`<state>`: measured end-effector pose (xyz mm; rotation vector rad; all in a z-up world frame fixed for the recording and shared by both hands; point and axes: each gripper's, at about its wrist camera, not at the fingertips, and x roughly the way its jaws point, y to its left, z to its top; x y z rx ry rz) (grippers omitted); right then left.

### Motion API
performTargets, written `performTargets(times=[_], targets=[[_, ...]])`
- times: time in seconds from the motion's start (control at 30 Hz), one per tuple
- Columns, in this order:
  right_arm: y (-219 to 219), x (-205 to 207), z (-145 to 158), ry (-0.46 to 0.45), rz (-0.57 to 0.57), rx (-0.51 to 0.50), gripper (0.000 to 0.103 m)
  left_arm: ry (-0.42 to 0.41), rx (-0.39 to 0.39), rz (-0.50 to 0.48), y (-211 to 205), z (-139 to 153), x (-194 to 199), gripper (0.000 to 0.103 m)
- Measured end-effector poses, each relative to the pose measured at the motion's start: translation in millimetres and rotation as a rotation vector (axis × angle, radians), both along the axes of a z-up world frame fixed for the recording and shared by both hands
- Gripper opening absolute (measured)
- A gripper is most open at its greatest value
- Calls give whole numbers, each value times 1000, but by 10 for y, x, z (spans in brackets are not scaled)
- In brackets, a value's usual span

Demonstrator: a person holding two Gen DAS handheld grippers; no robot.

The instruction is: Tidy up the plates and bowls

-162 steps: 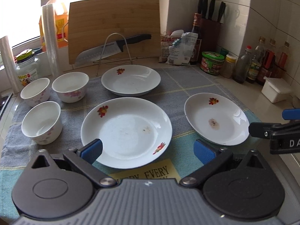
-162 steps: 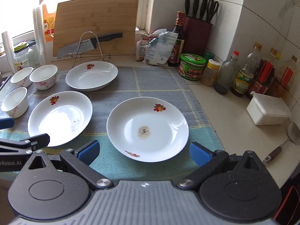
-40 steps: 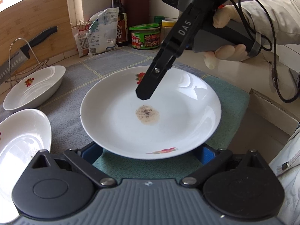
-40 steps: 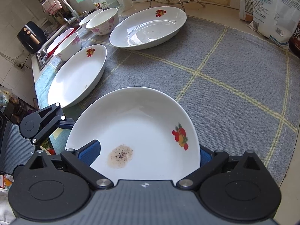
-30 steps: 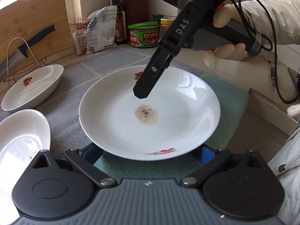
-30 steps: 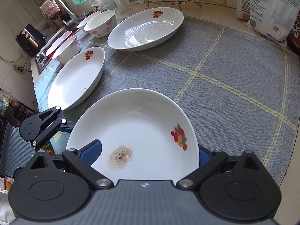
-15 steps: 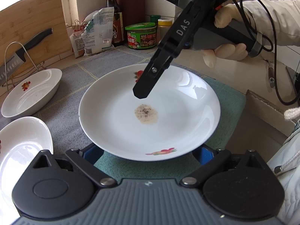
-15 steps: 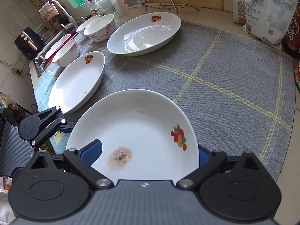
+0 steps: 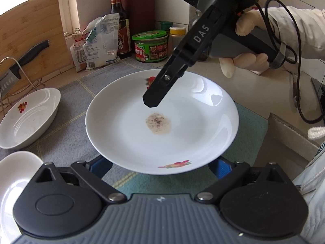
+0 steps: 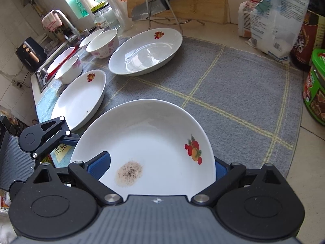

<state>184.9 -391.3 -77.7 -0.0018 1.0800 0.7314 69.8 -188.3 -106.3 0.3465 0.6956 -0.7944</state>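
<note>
Plate with the brown stain (image 9: 182, 134) fills the middle of the left wrist view, on or just above the grey cloth (image 9: 67, 142); which one, cannot tell. Left gripper (image 9: 161, 165) has its jaws wide, both blue pads tucked under the near rim at 6 o'clock, likely to steady or lift that edge. Contact with the rim is hidden. Right gripper (image 9: 158, 93) comes in from 1 o'clock, held by a gloved hand (image 9: 243, 61). One black finger hangs over the plate's inside just above the stain, the other finger is out of sight, presumably below the plate. Two more plates sit at 9 o'clock (image 9: 30, 120) and 8 o'clock (image 9: 14, 174), probable stacking targets

Right wrist view gives what that one lacks: both right pads. Jaws stand wide and straddle the rim, left pad (image 10: 99, 162) over the plate, right pad (image 10: 220, 168) behind its edge, so the rim is deep in the gap but not pinched. Looks like set-up for a rim pinch. Left gripper shows at 9 o'clock against the far rim. Also only here: three bowls at 10 o'clock (image 10: 102, 43), well apart from the plate, untouched, and the knife (image 10: 162, 2) on its rack at 12
</note>
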Motion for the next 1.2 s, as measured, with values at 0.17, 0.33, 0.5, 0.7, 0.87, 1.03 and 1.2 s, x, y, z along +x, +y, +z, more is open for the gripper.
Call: performTargets(times=[0.17, 0.33, 0.5, 0.7, 0.87, 1.03, 1.2], targets=[[-123, 55, 39, -17, -34, 6, 101, -4, 8, -34, -97, 16, 129, 99], [-233, 125, 68, -35, -70, 7, 101, -14, 18, -70, -177, 19, 284, 99], [-330, 228, 83, -46, -98, 2, 101, -15, 22, -105, -246, 14, 476, 99], [-444, 347, 57, -56, -137, 1, 101, -17, 33, -140, -351, -25, 672, 99], [-529, 445, 35, -58, -161, 2, 101, -16, 33, -155, -433, -60, 793, 99], [-574, 535, -10, -59, -182, 0, 101, -13, 36, -161, -490, -100, 890, 99], [-599, 612, -60, -63, -183, -18, 101, -8, 41, -163, -533, -135, 974, 99]])
